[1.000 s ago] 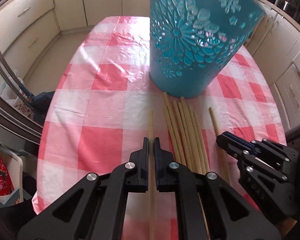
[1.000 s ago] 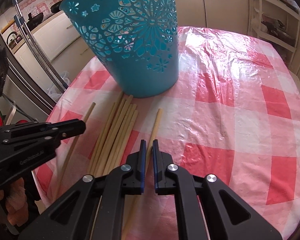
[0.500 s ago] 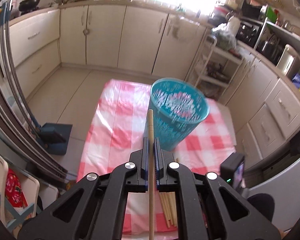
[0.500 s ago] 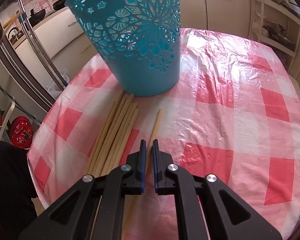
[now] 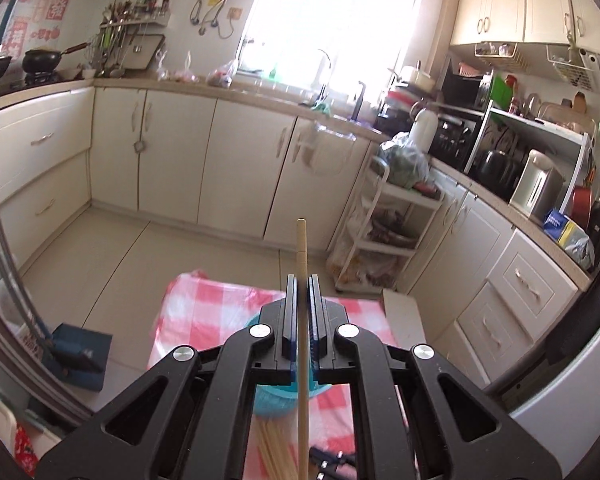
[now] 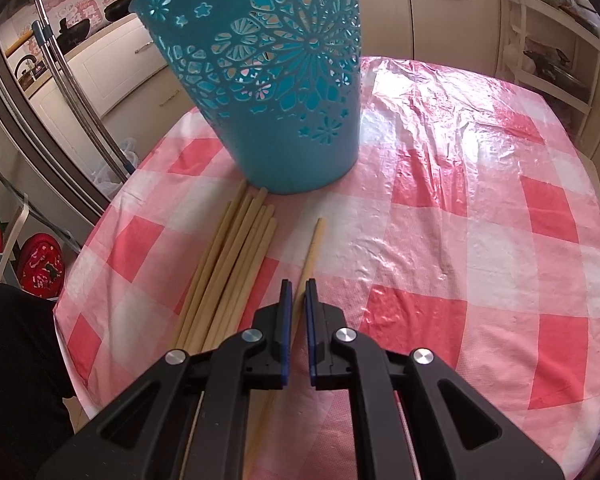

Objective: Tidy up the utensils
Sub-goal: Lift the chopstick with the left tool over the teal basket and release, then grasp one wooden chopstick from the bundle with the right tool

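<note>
A: What is different with the chopstick?
B: It is now raised high above the table, clenched in the left tongs.
A: And the right tongs?
B: They stay nearly closed around a lone chopstick lying beside the bundle.
</note>
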Demonstrator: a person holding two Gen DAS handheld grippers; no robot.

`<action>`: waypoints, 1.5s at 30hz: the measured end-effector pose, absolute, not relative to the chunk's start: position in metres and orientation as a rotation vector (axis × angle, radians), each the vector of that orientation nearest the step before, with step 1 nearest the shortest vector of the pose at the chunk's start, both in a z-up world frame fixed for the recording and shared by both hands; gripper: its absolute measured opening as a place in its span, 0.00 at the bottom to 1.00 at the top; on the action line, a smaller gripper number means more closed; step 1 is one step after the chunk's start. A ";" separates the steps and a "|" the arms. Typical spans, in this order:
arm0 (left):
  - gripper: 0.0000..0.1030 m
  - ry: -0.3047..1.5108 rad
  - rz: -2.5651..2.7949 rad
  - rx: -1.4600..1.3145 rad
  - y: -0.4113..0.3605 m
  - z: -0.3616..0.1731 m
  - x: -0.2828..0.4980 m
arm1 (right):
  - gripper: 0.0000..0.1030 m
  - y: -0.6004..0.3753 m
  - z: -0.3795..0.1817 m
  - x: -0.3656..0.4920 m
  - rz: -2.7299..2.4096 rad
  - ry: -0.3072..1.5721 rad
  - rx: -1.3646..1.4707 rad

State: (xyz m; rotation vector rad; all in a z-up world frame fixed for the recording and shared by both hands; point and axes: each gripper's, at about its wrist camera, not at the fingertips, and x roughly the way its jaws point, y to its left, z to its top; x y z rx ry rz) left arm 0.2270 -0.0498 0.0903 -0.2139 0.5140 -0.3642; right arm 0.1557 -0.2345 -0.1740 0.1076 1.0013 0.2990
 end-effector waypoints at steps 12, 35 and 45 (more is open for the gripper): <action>0.05 0.396 -0.201 -0.175 -0.108 0.033 0.326 | 0.07 -0.239 -0.174 0.157 0.322 0.995 0.114; 0.87 0.567 -0.104 0.020 -0.009 -0.034 0.203 | 0.07 -0.227 -0.172 0.152 0.293 0.989 0.006; 0.87 0.656 -0.127 -0.076 0.016 -0.090 0.196 | 0.06 -0.220 -0.175 0.146 0.264 0.945 -0.036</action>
